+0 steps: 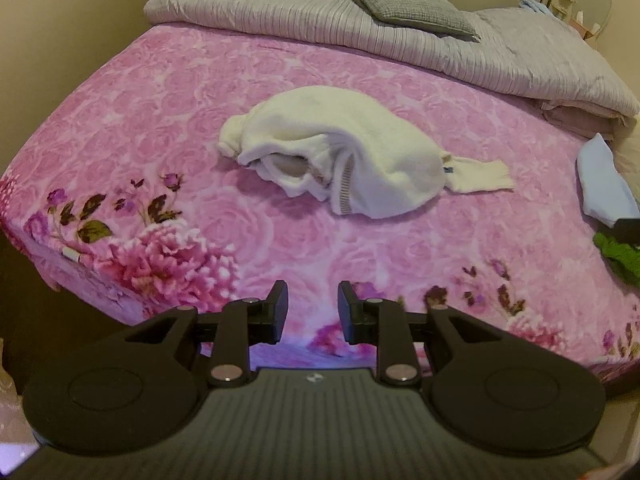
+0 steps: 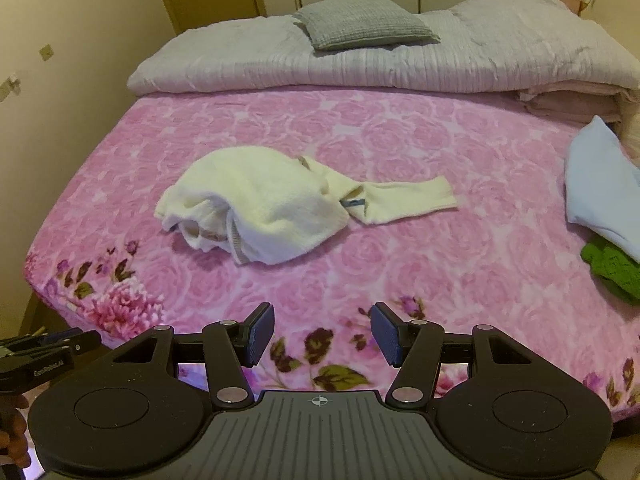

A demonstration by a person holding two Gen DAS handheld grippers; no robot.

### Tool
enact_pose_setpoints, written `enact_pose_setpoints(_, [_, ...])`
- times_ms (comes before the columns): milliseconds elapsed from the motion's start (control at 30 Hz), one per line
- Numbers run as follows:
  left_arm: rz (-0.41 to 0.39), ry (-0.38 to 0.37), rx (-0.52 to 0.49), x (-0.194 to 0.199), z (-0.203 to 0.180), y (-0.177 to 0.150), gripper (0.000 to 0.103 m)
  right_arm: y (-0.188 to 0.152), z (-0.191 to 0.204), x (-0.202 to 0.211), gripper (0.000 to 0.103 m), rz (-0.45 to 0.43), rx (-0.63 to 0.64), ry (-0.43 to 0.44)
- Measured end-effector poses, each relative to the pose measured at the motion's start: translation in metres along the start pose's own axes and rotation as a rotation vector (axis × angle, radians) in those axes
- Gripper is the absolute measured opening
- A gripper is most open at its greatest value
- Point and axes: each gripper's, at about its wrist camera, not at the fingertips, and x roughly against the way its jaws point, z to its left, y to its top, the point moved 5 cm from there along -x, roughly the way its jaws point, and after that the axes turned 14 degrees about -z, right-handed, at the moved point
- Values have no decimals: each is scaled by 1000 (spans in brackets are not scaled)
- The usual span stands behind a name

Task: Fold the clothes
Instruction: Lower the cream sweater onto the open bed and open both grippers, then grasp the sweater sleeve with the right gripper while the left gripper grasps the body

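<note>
A crumpled cream-white sweater (image 1: 344, 152) lies in a heap in the middle of the pink floral bedspread (image 1: 160, 92), one sleeve stretched out to the right. It also shows in the right wrist view (image 2: 260, 200). My left gripper (image 1: 313, 312) is open and empty above the near edge of the bed, well short of the sweater. My right gripper (image 2: 322, 334) is open and empty, also over the near edge, the sweater ahead and to its left. The left gripper's body (image 2: 44, 354) shows at the lower left of the right wrist view.
A grey quilt (image 2: 360, 64) with a grey pillow (image 2: 364, 22) lies across the head of the bed. A light blue garment (image 2: 600, 192) and a green one (image 2: 612, 268) lie at the right edge. A wall runs along the left side.
</note>
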Motion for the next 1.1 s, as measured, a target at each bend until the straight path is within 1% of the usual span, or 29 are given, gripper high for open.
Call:
enact_pose_setpoints(200, [19, -31, 24, -31, 40, -4, 22, 1, 21, -6, 58, -10, -13, -65])
enact_pose_setpoints(300, [-1, -65, 29, -35, 49, -2, 22, 1, 30, -8, 58, -23, -29, -90])
enact_pose_setpoints(400, [-45, -115, 3, -28, 46, 4, 22, 0, 37, -10, 58, -32, -45, -112])
enact_pose_setpoints(567, [-112, -182, -83, -7, 24, 16, 23, -4, 43, -16, 58, -25, -74, -134])
enact_pose_setpoints(700, [-118, -224, -89, -4, 13, 24, 25, -5, 46, -25, 58, -9, -81, -141])
enact_pose_setpoints(900, [-113, -229, -94, -18, -5, 34, 25, -2, 37, -49, 58, 22, -86, -143])
enact_pose_setpoints(1033, [-145, -225, -137, -30, -12, 36, 25, 1, 21, -68, 58, 25, -87, -129])
enact_pose_setpoints(1100, [-163, -215, -176, -38, -21, 35, 29, 3, 11, -77, 58, 16, -82, -116])
